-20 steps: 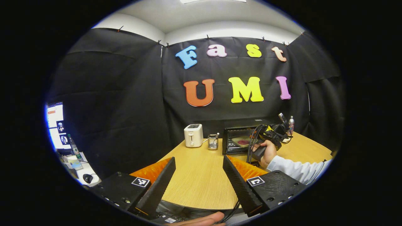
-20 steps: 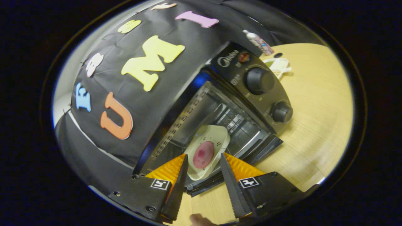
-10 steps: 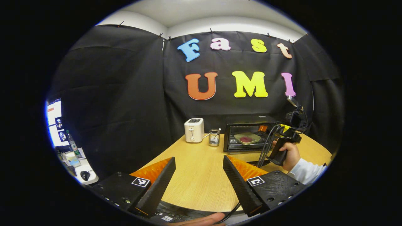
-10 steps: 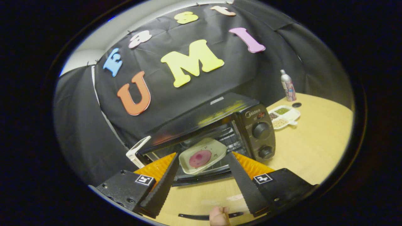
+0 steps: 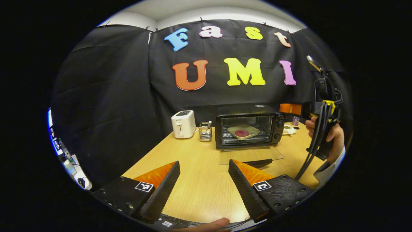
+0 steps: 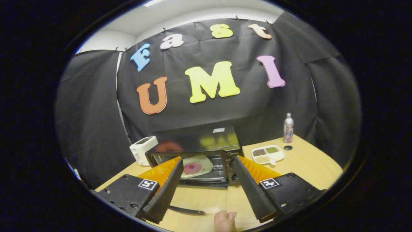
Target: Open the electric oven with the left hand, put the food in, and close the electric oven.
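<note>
A black electric oven (image 5: 248, 129) stands at the back of the wooden table (image 5: 199, 180), its glass door (image 5: 251, 155) folded down flat in front. Inside on the rack lies a pale plate (image 5: 243, 131) with a round pink piece of food (image 5: 242, 132). My left gripper (image 5: 203, 163) is open and empty, low over the table, well short of the oven. My right gripper (image 6: 208, 159) is open and empty too, facing the oven (image 6: 196, 151) and the plate (image 6: 197, 167) from a short distance. A hand (image 5: 333, 137) holds it up at the far right of the left gripper view.
A white toaster (image 5: 183, 124) and a small wire holder (image 5: 205, 131) stand left of the oven. To its right are a divided dish of seeds (image 6: 268, 154) and a spray bottle (image 6: 288, 128). The door's dark handle (image 6: 186, 210) lies below my right gripper.
My right gripper has drawn back and up from the oven mouth, leaving the plate inside. The left gripper's view has swung so that the oven sits nearer its middle.
</note>
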